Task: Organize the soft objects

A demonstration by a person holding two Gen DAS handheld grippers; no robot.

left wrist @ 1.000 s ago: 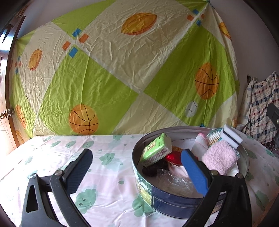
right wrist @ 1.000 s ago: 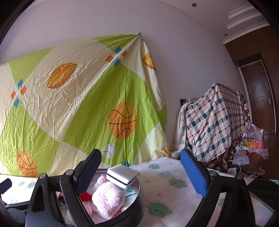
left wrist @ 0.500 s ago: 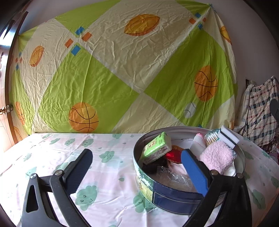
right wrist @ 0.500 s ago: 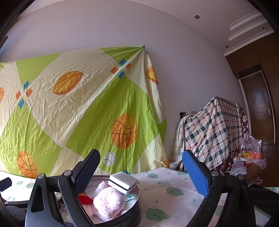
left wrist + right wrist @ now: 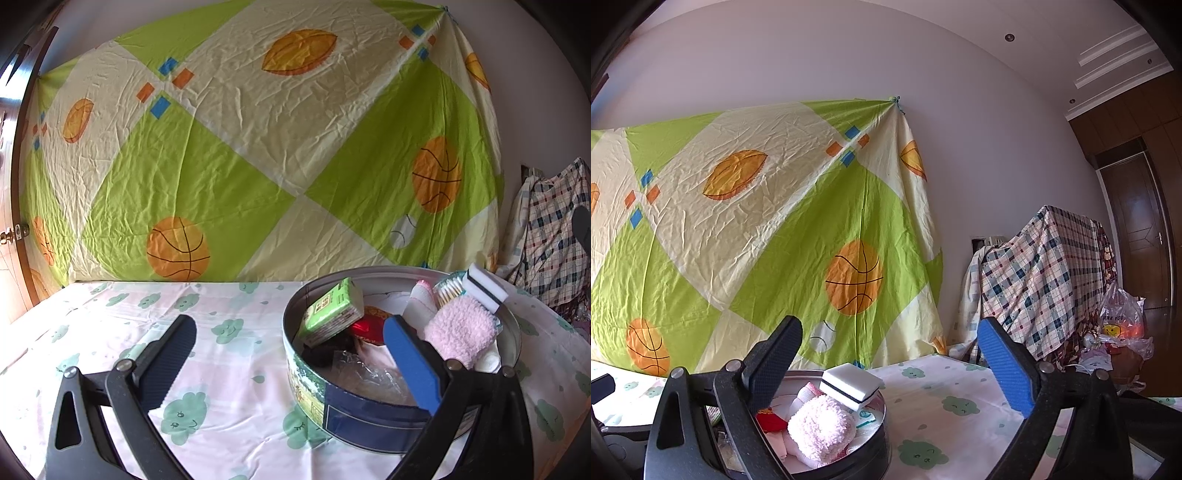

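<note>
your soft things already sit packed in the round tin (image 5: 369, 410) on the cloth-covered surface (image 5: 221, 369): a fluffy pink cloth (image 5: 460, 332), a white block sponge (image 5: 485, 288) with a dark band, a green tissue pack (image 5: 332, 308), crinkly clear plastic (image 5: 369, 373). by the look of it little is left. your left tongs (image 5: 288, 360) and right tongs (image 5: 888, 360) both gape wide, holding nothing.

A tin (image 5: 369, 410) sits on the table (image 5: 229, 373); sponge (image 5: 484, 287), fluffy cloth (image 5: 460, 330) and tissue pack (image 5: 332, 310) lie inside.
</note>
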